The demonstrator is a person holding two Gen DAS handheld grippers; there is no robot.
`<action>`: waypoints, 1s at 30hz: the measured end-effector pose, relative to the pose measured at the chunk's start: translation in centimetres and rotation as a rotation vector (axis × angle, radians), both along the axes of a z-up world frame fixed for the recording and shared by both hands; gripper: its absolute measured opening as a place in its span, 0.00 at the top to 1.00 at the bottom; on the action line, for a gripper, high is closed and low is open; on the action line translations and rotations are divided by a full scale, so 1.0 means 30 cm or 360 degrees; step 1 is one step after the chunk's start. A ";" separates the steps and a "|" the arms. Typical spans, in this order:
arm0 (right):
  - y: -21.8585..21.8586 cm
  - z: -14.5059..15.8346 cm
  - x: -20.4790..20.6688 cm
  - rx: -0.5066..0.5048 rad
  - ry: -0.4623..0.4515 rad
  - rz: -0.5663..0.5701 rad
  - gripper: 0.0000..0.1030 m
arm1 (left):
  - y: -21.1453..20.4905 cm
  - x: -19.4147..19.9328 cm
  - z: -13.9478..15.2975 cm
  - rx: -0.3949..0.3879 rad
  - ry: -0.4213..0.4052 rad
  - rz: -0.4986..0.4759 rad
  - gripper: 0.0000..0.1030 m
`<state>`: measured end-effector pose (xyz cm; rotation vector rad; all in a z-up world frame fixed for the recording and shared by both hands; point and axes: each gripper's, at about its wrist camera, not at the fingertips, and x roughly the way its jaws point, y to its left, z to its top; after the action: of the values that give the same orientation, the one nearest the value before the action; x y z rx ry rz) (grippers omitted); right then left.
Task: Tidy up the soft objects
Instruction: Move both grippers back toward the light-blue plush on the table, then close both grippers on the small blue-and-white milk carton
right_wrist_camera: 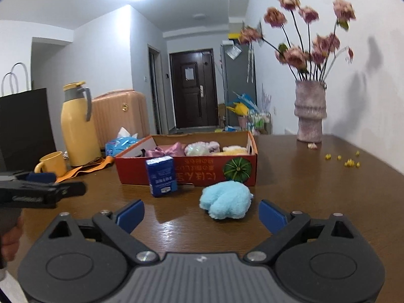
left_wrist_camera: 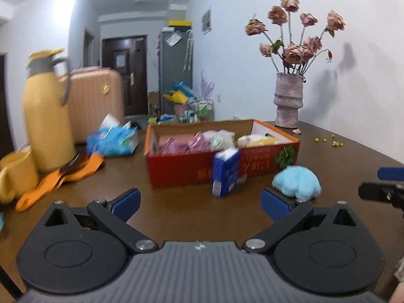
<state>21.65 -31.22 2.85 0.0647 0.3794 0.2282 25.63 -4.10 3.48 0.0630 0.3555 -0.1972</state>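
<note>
A red cardboard box point(left_wrist_camera: 192, 169) point(right_wrist_camera: 202, 171) sits on the brown table and holds several soft items: pink, white and yellow plush pieces point(left_wrist_camera: 202, 139) point(right_wrist_camera: 197, 149). A fluffy light-blue soft toy point(left_wrist_camera: 298, 181) point(right_wrist_camera: 224, 199) lies on the table in front of the box. A blue tissue pack point(left_wrist_camera: 226, 171) point(right_wrist_camera: 161, 176) stands upright against the box front. My left gripper point(left_wrist_camera: 200, 204) is open and empty, short of the pack. My right gripper point(right_wrist_camera: 202, 214) is open and empty, just short of the blue toy. The left gripper also shows at the left edge of the right wrist view point(right_wrist_camera: 43, 188).
A yellow thermos point(left_wrist_camera: 48, 116) point(right_wrist_camera: 78, 128), a yellow mug point(left_wrist_camera: 15, 174) point(right_wrist_camera: 51, 164), orange cloth point(left_wrist_camera: 63, 179) and a blue wipes pack point(left_wrist_camera: 113, 139) stand at the left. A vase of dried roses point(left_wrist_camera: 289, 98) point(right_wrist_camera: 310, 111) stands back right. A black bag point(right_wrist_camera: 25, 126) stands far left.
</note>
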 end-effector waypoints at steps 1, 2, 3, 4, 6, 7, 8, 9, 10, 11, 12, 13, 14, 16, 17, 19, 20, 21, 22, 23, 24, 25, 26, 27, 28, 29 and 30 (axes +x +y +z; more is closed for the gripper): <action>-0.003 -0.004 0.018 0.0007 0.0010 -0.0007 0.09 | -0.020 0.040 -0.002 0.0015 -0.0012 -0.0033 0.00; -0.006 -0.007 0.036 0.0014 0.0016 -0.0014 0.09 | -0.045 0.090 -0.009 0.0032 -0.0014 -0.0091 0.03; -0.008 -0.010 0.054 0.0021 0.0022 -0.0022 0.09 | -0.072 0.143 -0.017 0.0058 -0.0003 -0.0127 0.06; -0.008 -0.013 0.067 0.0021 0.0028 -0.0027 0.09 | -0.094 0.190 -0.025 0.0082 0.0010 -0.0142 0.07; -0.009 -0.019 0.088 0.0022 0.0033 -0.0029 0.09 | -0.138 0.288 -0.051 0.0137 0.0030 -0.0185 0.19; -0.010 -0.023 0.098 0.0027 0.0038 -0.0030 0.09 | -0.155 0.326 -0.061 0.0166 0.0045 -0.0173 0.24; -0.011 -0.028 0.108 0.0031 0.0048 -0.0031 0.09 | -0.167 0.366 -0.073 0.0182 0.0057 -0.0172 0.30; -0.011 -0.031 0.114 0.0033 0.0055 -0.0030 0.09 | -0.171 0.398 -0.081 0.0177 0.0071 -0.0167 0.41; -0.012 -0.037 0.121 0.0035 0.0062 -0.0032 0.09 | -0.170 0.420 -0.088 0.0160 0.0086 -0.0165 0.53; -0.011 -0.042 0.129 0.0037 0.0071 -0.0034 0.09 | -0.168 0.436 -0.092 0.0139 0.0107 -0.0186 0.72; -0.011 -0.045 0.134 0.0037 0.0077 -0.0034 0.09 | -0.165 0.433 -0.089 0.0124 0.0122 -0.0186 0.72; -0.011 -0.048 0.139 0.0034 0.0078 -0.0034 0.09 | -0.163 0.417 -0.082 0.0116 0.0135 -0.0185 0.73; -0.012 -0.049 0.142 0.0033 0.0074 -0.0035 0.09 | -0.162 0.389 -0.074 0.0107 0.0143 -0.0205 0.73; -0.019 -0.047 0.147 0.0053 0.0059 -0.0038 0.09 | -0.172 0.302 -0.075 0.0076 0.0164 -0.0243 0.71; -0.023 -0.044 0.149 0.0068 0.0056 -0.0040 0.09 | -0.183 0.257 -0.083 0.0069 0.0187 -0.0255 0.59; -0.028 -0.044 0.157 0.0105 0.0057 -0.0034 0.09 | -0.206 0.166 -0.103 0.0012 0.0276 -0.0334 0.33; -0.030 -0.045 0.160 0.0118 0.0060 -0.0036 0.09 | -0.207 0.132 -0.105 -0.0049 0.0310 -0.0398 0.29; -0.031 -0.046 0.160 0.0128 0.0062 -0.0039 0.09 | -0.200 0.102 -0.106 -0.0126 0.0350 -0.0453 0.29; -0.032 -0.046 0.160 0.0142 0.0069 -0.0035 0.09 | -0.188 0.085 -0.103 -0.0185 0.0381 -0.0476 0.29; -0.032 -0.047 0.158 0.0155 0.0081 -0.0029 0.09 | -0.169 0.077 -0.095 -0.0247 0.0397 -0.0481 0.29; -0.031 -0.049 0.157 0.0175 0.0094 -0.0016 0.11 | -0.148 0.082 -0.089 -0.0289 0.0399 -0.0466 0.29; -0.029 -0.053 0.157 0.0203 0.0109 0.0000 0.13 | -0.132 0.098 -0.082 -0.0289 0.0404 -0.0447 0.29; -0.032 -0.059 0.161 0.0278 0.0139 0.0011 0.15 | -0.113 0.121 -0.079 -0.0294 0.0389 -0.0392 0.29; -0.031 -0.067 0.172 0.0333 0.0190 0.0033 0.19 | -0.100 0.149 -0.078 -0.0303 0.0382 -0.0336 0.30; -0.028 -0.077 0.184 0.0380 0.0233 0.0055 0.22 | -0.085 0.188 -0.079 -0.0318 0.0397 -0.0322 0.30; -0.025 -0.087 0.192 0.0401 0.0252 0.0056 0.26 | -0.069 0.231 -0.087 -0.0351 0.0427 -0.0351 0.31; -0.020 -0.097 0.199 0.0406 0.0265 0.0044 0.28 | -0.059 0.272 -0.100 -0.0395 0.0475 -0.0362 0.39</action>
<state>27.62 -31.83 -0.04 0.3311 0.5153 0.2986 33.78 -5.86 0.48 -0.1734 0.6193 -0.4770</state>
